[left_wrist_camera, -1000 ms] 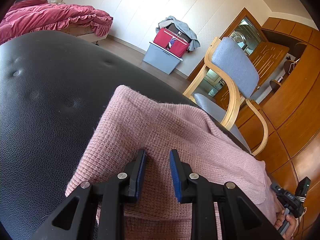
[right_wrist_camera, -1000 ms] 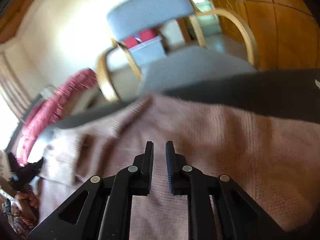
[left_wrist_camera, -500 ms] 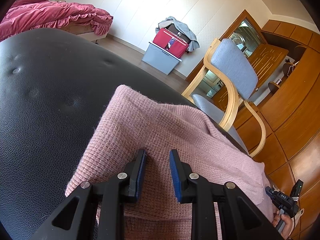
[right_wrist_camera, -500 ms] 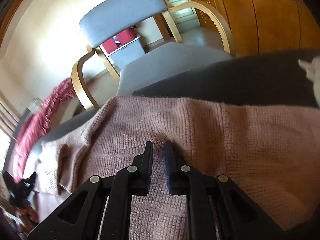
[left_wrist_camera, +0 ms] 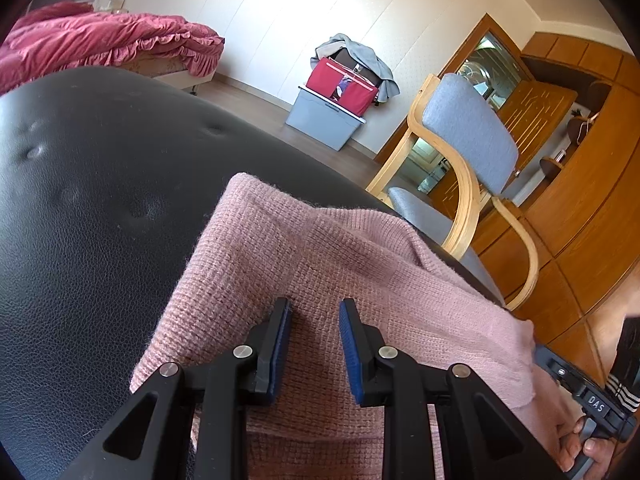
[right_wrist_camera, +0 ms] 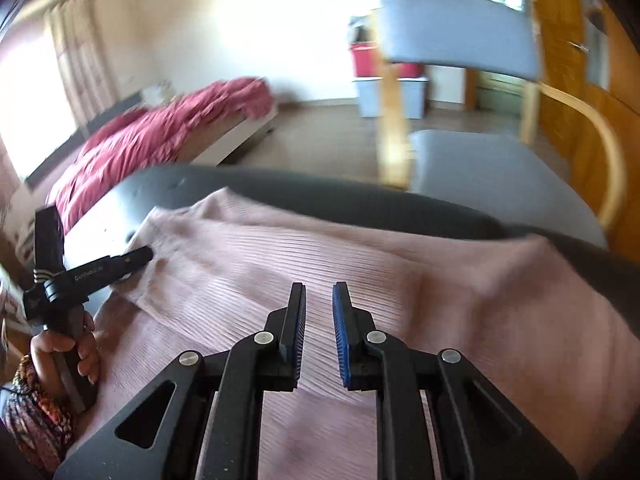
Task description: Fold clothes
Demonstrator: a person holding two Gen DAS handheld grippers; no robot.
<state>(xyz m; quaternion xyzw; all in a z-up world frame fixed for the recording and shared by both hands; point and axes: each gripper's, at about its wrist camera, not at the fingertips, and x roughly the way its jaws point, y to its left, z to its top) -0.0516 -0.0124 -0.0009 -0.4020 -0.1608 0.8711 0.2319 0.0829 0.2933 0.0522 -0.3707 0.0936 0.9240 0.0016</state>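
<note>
You've got the pink sweater (left_wrist_camera: 320, 264) part-folded on the black ottoman (left_wrist_camera: 92, 200) — more folds left — w/ left gripper (left_wrist_camera: 314, 340) & right gripper (right_wrist_camera: 319, 326) both narrowly parted over it, holding nothing.

Pink knitted sweater (left_wrist_camera: 320, 256), glossy leather (left_wrist_camera: 100, 200)

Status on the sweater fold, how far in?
Early. Done: pink knit sweater lies on the black leather surface with a sleeve folded over the body. In hand: nothing visibly gripped; left gripper and right gripper hover over it, jaws apart. Left: remaining folds; it still lies wide.
</note>
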